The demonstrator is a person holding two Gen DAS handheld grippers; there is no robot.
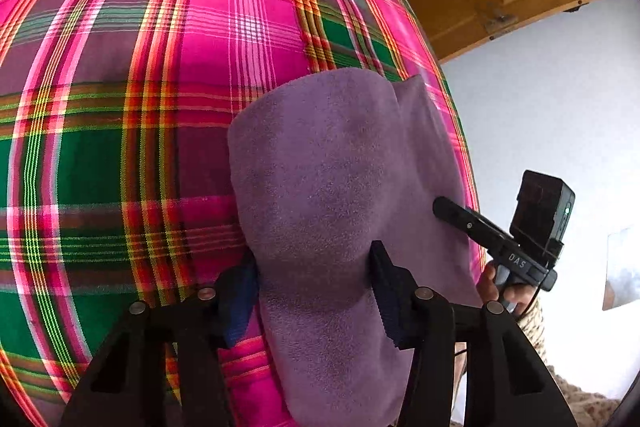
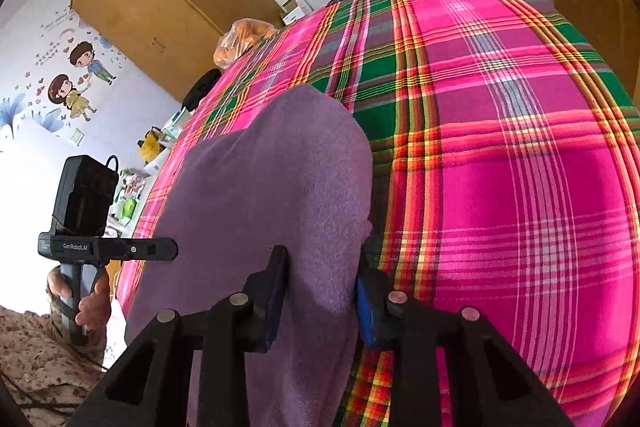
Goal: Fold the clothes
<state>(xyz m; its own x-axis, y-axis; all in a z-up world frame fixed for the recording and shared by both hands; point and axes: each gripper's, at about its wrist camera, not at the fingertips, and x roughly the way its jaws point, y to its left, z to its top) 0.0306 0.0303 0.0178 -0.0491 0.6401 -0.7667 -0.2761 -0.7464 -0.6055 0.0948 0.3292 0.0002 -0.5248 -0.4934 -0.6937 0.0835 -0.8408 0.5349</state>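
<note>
the purple cloth [image 1: 332,187] lies on the plaid cover [image 1: 120,107] of the surface, near its front edge, with its near part humped up into a soft ridge that runs back to both tongs; it looks folded over already, a second layer showing at its far right corner, so i judge the fold to be partly made. on the left side, the left tongs [image 1: 314,287] straddle one end of that ridge, a pad [image 1: 386,291] lying against each flank of the cloth, and the pile bulges between them, so they read as clamped on the cloth at a wide gape because the bunch is thick. further right, the right tongs [image 2: 322,291] stand over the other end of the ridge, their pads against the cloth on both sides too, narrower since there is less bulk there. gripping both ends at once, i think, is meant to let the near edge rise evenly and carry over without sagging in the middle. each hand [image 2: 86,301] works a pistol handle just off the surface edge, keeping the sleeves clear of the cloth
</note>
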